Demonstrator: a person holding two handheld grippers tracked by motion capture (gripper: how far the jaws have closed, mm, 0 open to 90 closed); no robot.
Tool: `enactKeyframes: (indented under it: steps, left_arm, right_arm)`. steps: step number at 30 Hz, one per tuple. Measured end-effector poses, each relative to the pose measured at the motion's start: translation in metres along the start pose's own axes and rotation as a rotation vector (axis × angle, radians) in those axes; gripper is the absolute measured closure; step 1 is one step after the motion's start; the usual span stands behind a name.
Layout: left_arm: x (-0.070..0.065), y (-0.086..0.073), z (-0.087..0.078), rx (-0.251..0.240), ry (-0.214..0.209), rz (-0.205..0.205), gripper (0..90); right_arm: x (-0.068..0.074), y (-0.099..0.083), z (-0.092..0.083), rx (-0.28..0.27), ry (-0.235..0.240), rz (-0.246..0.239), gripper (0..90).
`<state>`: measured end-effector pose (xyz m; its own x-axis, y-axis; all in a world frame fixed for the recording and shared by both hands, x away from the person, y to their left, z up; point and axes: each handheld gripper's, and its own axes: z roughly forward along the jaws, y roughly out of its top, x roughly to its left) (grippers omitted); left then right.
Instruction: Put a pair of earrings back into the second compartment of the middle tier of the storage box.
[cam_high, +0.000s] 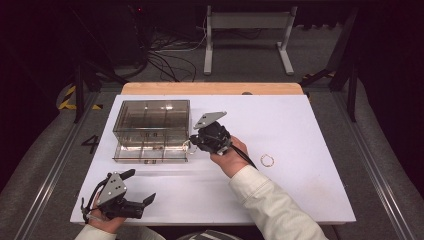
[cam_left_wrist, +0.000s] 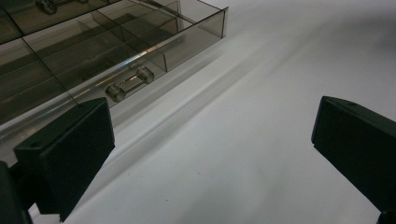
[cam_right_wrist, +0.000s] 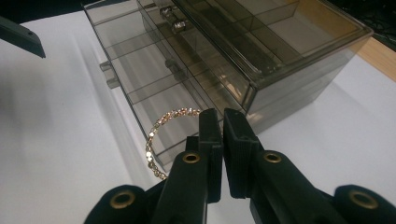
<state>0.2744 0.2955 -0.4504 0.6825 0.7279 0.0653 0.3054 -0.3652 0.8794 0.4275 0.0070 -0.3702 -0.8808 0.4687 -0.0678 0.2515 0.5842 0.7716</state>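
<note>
Bracelet (cam_right_wrist: 161, 140) pinched in my right gripper (cam_right_wrist: 223, 122), I am easing it over the open drawer (cam_right_wrist: 140, 79) just ahead, keeping jaws clenched until it hangs inside.

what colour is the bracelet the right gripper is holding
Gold, with small sparkling stones along the bracelet; the right gripper view shows it best.

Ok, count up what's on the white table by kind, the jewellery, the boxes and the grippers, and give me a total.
Bracelets: 2 (one in the right gripper, one lying on the table)
Smoked clear drawer boxes: 1
Grippers: 2 (the left gripper too)
Total: 5
</note>
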Motion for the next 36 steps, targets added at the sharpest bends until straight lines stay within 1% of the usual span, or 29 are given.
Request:
enactKeyframes:
  steps: [7,13,21,29,36]
  left_arm:
    - [0.000,0.001,0.001,-0.009,-0.007,0.005,0.2]
    - [0.001,0.001,0.001,-0.013,-0.012,0.002,0.2]
    - [0.001,0.002,0.001,-0.013,-0.019,0.002,0.2]
    - [0.002,0.003,0.000,-0.023,-0.019,-0.001,0.2]
    - [0.002,0.003,0.001,-0.027,-0.025,-0.004,0.2]
  right_arm:
    - [0.007,0.012,0.013,0.002,0.007,-0.003,87.1]
    - [0.014,0.021,0.023,0.001,0.012,-0.026,87.1]
    - [0.017,0.026,0.035,-0.002,0.015,-0.009,87.1]
    - [0.022,0.032,0.051,-0.006,0.021,-0.012,87.1]
    - [0.025,0.037,0.064,0.004,0.023,-0.014,87.1]
